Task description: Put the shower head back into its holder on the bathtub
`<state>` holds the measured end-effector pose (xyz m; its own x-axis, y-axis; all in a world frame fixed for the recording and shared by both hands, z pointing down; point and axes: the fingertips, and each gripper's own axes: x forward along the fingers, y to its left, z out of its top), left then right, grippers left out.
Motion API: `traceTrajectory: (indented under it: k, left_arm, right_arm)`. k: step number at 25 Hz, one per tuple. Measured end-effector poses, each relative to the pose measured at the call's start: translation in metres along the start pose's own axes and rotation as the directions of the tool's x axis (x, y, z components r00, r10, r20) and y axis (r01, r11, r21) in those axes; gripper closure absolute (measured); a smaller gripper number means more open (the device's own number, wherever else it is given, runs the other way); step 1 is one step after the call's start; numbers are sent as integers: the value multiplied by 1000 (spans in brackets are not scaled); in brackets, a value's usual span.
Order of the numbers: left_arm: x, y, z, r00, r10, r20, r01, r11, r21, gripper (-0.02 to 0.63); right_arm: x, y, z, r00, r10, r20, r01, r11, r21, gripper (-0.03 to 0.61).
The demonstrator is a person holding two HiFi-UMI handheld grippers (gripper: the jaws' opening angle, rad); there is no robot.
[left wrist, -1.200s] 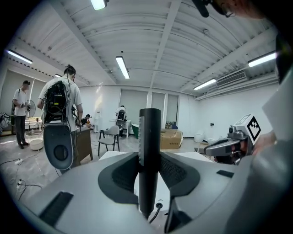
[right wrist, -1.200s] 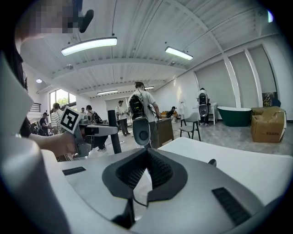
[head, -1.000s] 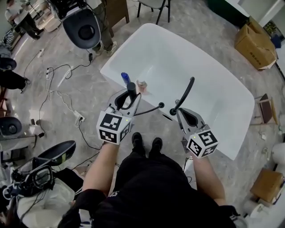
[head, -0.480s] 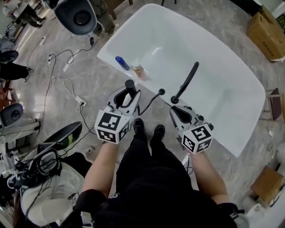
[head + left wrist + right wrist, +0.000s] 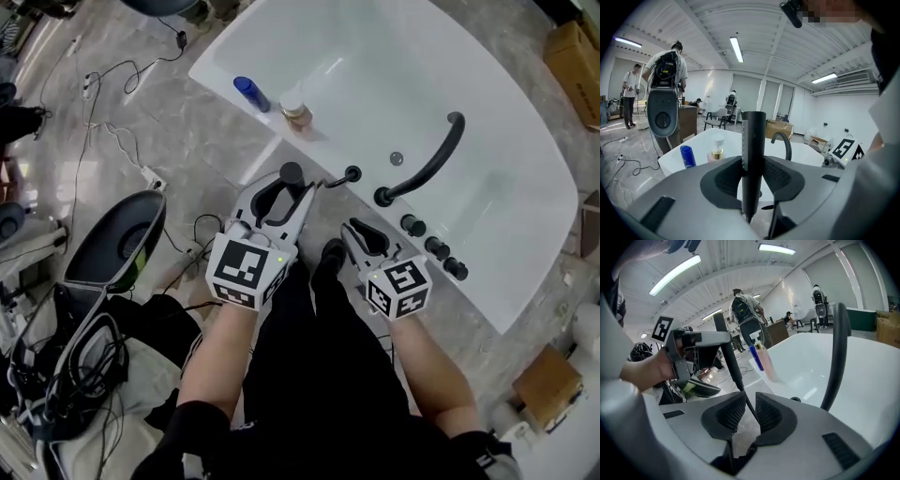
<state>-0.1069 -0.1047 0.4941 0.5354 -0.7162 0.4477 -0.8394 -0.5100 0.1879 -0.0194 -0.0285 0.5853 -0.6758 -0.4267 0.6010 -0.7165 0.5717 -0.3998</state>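
Observation:
The black shower head (image 5: 292, 174) stands upright between the jaws of my left gripper (image 5: 281, 202), which is shut on its handle (image 5: 752, 154). This left gripper (image 5: 751, 176) hovers just outside the white bathtub's near rim (image 5: 319, 150). A thin black hose (image 5: 328, 184) runs from the shower head to a small round black holder fitting (image 5: 353, 174) on the rim. My right gripper (image 5: 354, 230) is beside it, to the right. Its jaws are opening, and the hose (image 5: 749, 408) passes loosely through the gap of the right gripper (image 5: 744, 412).
A curved black faucet spout (image 5: 427, 164) and three black knobs (image 5: 436, 248) sit on the rim to the right. A blue bottle (image 5: 249, 93) and a pump bottle (image 5: 293, 103) stand on the rim's left end. Cables (image 5: 122, 141) and a chair (image 5: 117, 246) are on the floor.
Both grippers have sunk toward the tub rim, the left one bringing the shower head with it. The right jaws, shut on the hose before, have parted.

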Motion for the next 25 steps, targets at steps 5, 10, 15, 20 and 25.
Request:
traceTrajectory:
  k: [5,10,15,20,25]
  left_arm:
    - [11,14,-36,999,50,6,-50,998,-37,469]
    - [5,27,-71,993,115,-5,-115,993,-15,470]
    - [10,45,-113,989,141,-44,-142,990,-21,470]
    - [17,63,-148,986,144,-85,-149,988,-51,470]
    - [31,67,-175,986,115,-117,-123,990,-65,471]
  right_arm:
    - [44,-27,-55,998,-39,-56,40,999,21,492]
    - [83,-58,-96,992,-101,-72,105,993,58,453]
    - [121,-83,-115,986,-151,-72,159,981,114,430]
    - [151,-98,-124,976,-214,-51,219,959,178,428]
    - [178,-114,-135,961,-272,-56,276,921,275,425]
